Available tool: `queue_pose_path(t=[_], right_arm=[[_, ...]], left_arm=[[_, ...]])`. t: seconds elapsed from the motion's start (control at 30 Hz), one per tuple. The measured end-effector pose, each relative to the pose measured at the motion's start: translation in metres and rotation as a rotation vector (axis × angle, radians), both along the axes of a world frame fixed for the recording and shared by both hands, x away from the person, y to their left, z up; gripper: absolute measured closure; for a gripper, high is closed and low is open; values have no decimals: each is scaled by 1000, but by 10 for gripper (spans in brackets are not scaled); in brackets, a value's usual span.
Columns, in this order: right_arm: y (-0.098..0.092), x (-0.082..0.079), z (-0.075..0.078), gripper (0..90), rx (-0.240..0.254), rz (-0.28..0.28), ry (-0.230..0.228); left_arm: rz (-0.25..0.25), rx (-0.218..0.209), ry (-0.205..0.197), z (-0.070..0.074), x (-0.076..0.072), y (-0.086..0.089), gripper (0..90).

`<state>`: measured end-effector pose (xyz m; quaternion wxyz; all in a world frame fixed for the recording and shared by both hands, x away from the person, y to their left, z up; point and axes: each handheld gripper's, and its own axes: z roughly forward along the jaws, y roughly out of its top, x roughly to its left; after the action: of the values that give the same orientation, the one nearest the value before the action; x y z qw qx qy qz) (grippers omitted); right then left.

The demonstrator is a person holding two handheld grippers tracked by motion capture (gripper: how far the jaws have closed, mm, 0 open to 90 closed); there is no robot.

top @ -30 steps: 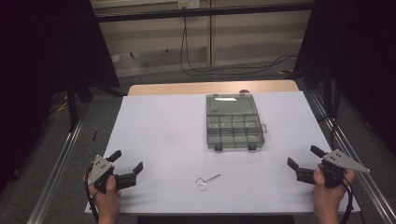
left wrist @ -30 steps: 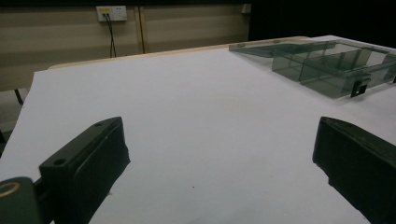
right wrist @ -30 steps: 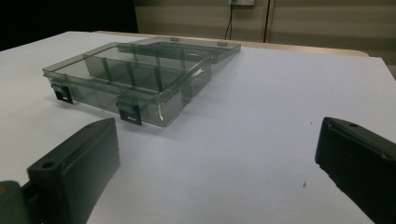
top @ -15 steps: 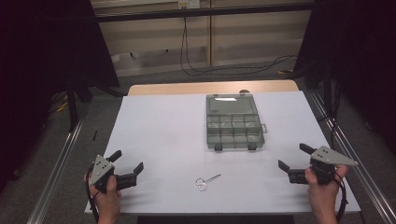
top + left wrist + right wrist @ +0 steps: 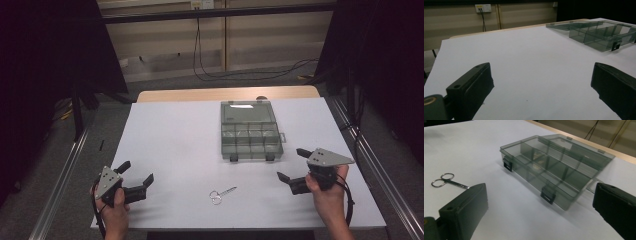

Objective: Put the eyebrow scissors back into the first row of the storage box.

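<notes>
A clear grey compartment box (image 5: 251,133) lies closed on the white table (image 5: 175,145), right of centre; it appears far right in the left gripper view as the box (image 5: 599,33) and centrally in the right gripper view as the box (image 5: 554,170). Small metal scissors (image 5: 220,194) lie near the front edge, also seen as scissors (image 5: 447,180). My left gripper (image 5: 135,173) rests open at the front left, nothing between its jaws. My right gripper (image 5: 293,165) hovers open at the front right, jaws pointing toward the box and scissors, holding nothing.
The table's far edge shows a bare wooden strip (image 5: 225,94). Metal rails (image 5: 60,185) run along both sides of the table. Cables (image 5: 210,60) hang on the back wall and floor. Two black latches (image 5: 547,194) face the front of the box.
My right gripper has moved left and slightly forward, toward the scissors and box. The left gripper has stayed put.
</notes>
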<state>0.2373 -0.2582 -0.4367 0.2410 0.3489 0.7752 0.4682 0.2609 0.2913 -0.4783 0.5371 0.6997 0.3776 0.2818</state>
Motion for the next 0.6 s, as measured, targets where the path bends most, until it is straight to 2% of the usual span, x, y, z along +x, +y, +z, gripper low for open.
queue_pose_path(t=[0.6], right_arm=[[66,25,5,4,-86,206,62]], left_arm=[[-8,-7,-3,0,0,0,39]])
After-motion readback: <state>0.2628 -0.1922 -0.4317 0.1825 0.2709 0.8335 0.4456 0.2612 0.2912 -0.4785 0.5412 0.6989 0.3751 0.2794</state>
